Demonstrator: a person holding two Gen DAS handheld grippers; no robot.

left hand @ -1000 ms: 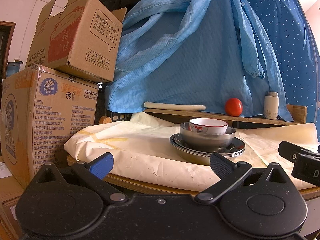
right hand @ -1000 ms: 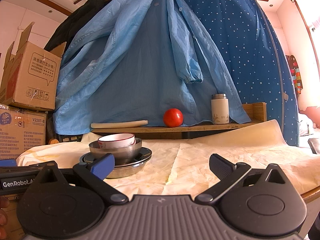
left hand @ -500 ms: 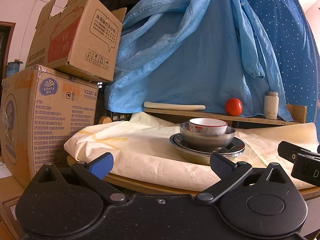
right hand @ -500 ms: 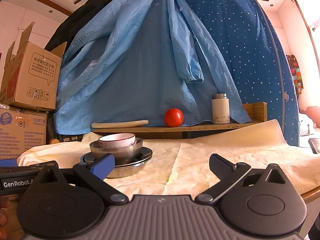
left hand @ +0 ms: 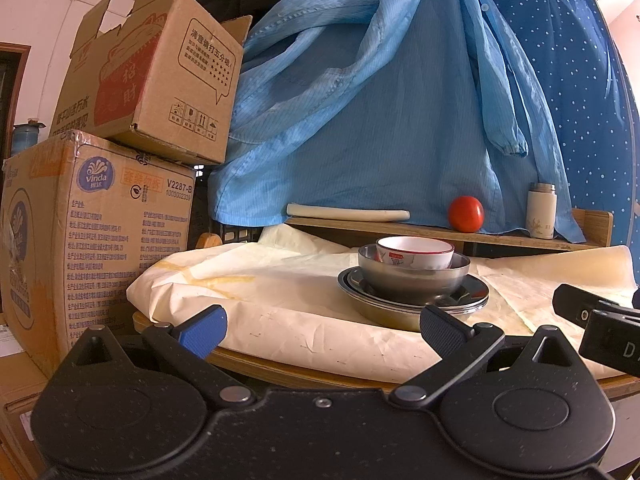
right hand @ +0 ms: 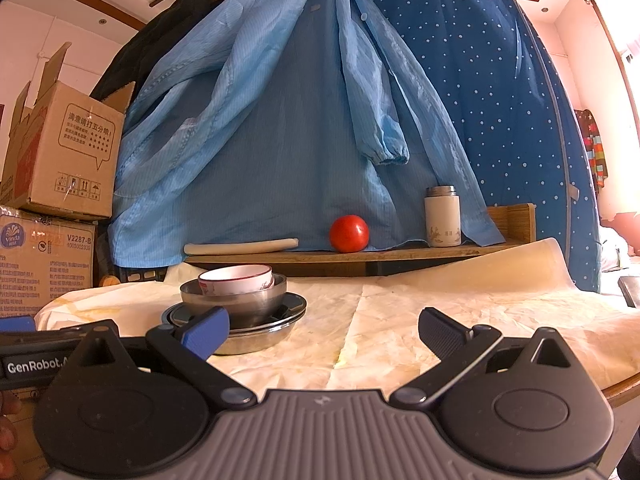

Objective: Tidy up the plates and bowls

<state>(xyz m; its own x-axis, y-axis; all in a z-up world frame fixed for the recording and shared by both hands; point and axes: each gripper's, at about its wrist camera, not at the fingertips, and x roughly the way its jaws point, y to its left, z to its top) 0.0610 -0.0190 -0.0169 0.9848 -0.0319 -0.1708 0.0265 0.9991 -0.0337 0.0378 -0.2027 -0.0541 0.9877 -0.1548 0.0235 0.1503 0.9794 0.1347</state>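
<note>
A stack stands on the paper-covered table (left hand: 304, 320): steel plates (left hand: 472, 294) at the bottom, a steel bowl (left hand: 416, 276) on them, and a white red-rimmed bowl (left hand: 416, 251) inside that. The same stack shows in the right wrist view, with plates (right hand: 294, 306), steel bowl (right hand: 248, 300) and white bowl (right hand: 236, 279). My left gripper (left hand: 324, 326) is open, at the table's front edge, short of the stack. Open too, my right gripper (right hand: 324, 332) hovers over the table front, right of the stack. Neither holds anything.
Two cardboard boxes (left hand: 100, 220) are stacked left of the table. A wooden shelf (right hand: 360, 256) behind carries a red tomato (right hand: 349, 233), a white flask (right hand: 442, 216) and a pale roll (right hand: 240, 246). Blue garments (right hand: 280, 120) hang behind. The right gripper's body (left hand: 600, 324) shows at the left view's right edge.
</note>
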